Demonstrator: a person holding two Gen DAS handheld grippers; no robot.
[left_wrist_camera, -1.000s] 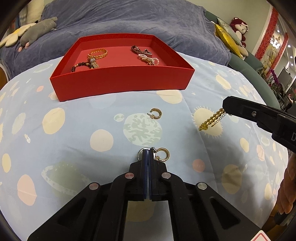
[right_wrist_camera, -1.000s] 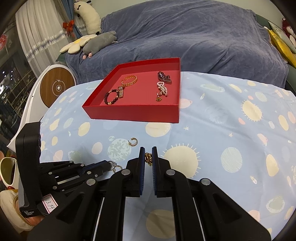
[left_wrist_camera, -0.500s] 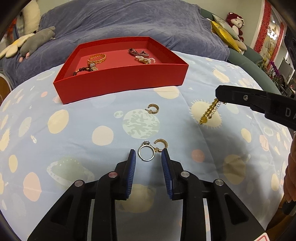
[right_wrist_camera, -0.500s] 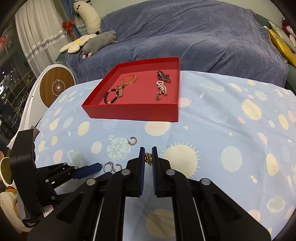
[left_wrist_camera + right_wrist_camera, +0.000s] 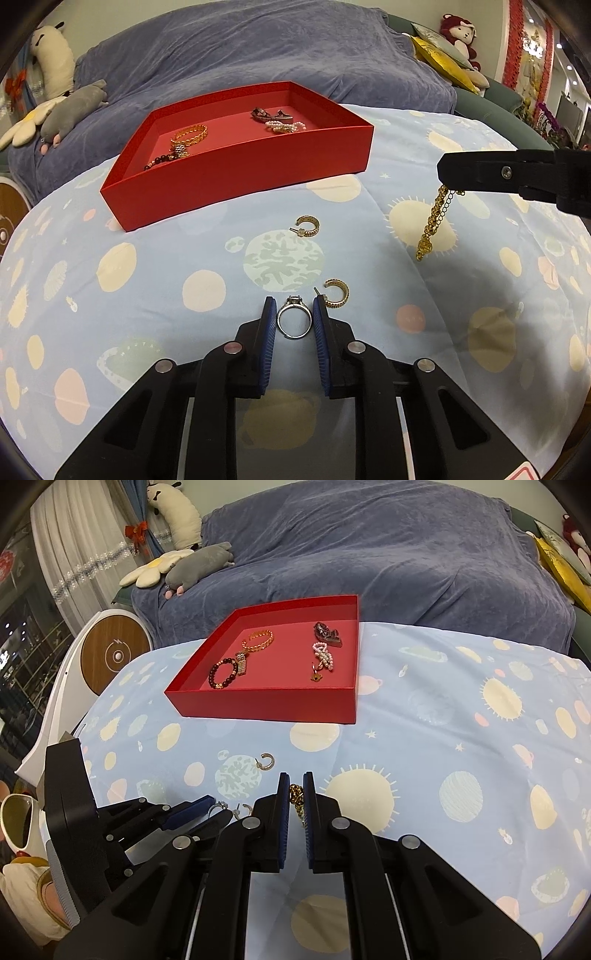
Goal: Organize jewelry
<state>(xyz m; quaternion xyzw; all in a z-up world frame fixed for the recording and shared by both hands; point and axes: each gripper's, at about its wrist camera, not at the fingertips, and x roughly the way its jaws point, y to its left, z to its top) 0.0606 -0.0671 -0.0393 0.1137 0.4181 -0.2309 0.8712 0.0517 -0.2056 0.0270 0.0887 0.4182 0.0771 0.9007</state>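
A silver ring [image 5: 294,320] lies flat on the blue planet-print cloth between the open fingers of my left gripper [image 5: 294,308]. A gold hoop earring [image 5: 335,293] lies just right of it; a second hoop [image 5: 308,226] lies farther ahead. My right gripper [image 5: 296,781] is shut on a gold chain [image 5: 433,226], which hangs above the cloth at the right. The red tray [image 5: 236,177] at the back holds a gold bracelet [image 5: 189,133], a dark bead bracelet, a pearl piece [image 5: 285,126] and a dark clip.
A sofa under a blue-grey throw [image 5: 240,55] rises behind the table, with plush toys [image 5: 70,107] at left and cushions at right. A white round device [image 5: 110,657] stands beyond the table's left edge.
My left gripper was shut by the ring and earring, then opened and now straddles the ring. My right gripper has lifted the gold chain higher.
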